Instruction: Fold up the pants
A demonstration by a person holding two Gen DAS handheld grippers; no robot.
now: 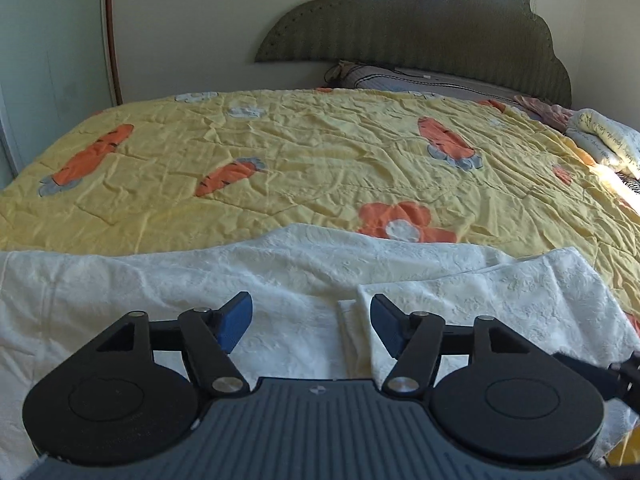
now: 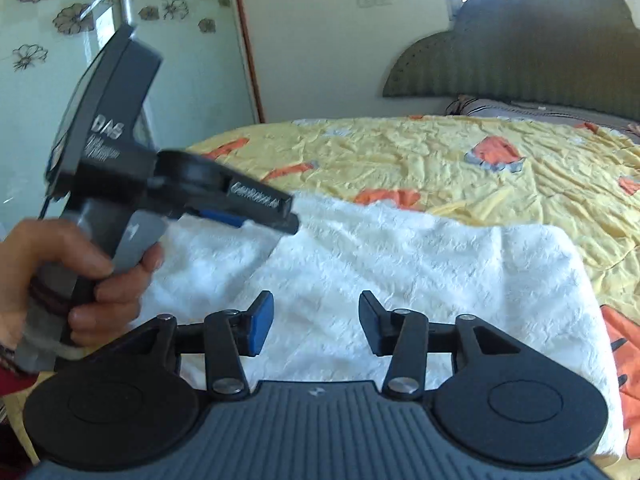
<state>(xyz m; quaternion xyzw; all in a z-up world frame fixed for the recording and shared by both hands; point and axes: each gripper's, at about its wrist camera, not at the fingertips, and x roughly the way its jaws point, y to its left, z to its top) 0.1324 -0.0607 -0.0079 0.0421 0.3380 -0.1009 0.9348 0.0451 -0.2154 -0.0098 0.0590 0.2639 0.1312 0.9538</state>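
Observation:
The white textured pants (image 1: pixel 280 272) lie in folded layers on the near part of the bed, with a folded edge running toward me in the middle. My left gripper (image 1: pixel 312 322) hovers just over them, open, and its blue pads (image 1: pixel 234 326) press on nothing. In the right wrist view the pants (image 2: pixel 400 264) spread out ahead, and my right gripper (image 2: pixel 316 320) stands open above them with nothing between its fingers. A hand (image 2: pixel 80 264) holds the left gripper (image 2: pixel 276 216) at the upper left of that view, over the left part of the pants.
A yellow quilt (image 1: pixel 320 160) with orange carrots and flowers covers the bed beyond the pants. A scalloped green headboard (image 1: pixel 420 40) and pillows (image 1: pixel 420 80) stand at the far end. Folded bedding (image 1: pixel 604 140) lies at the right. A wardrobe door with flower decals (image 2: pixel 80 40) is on the left.

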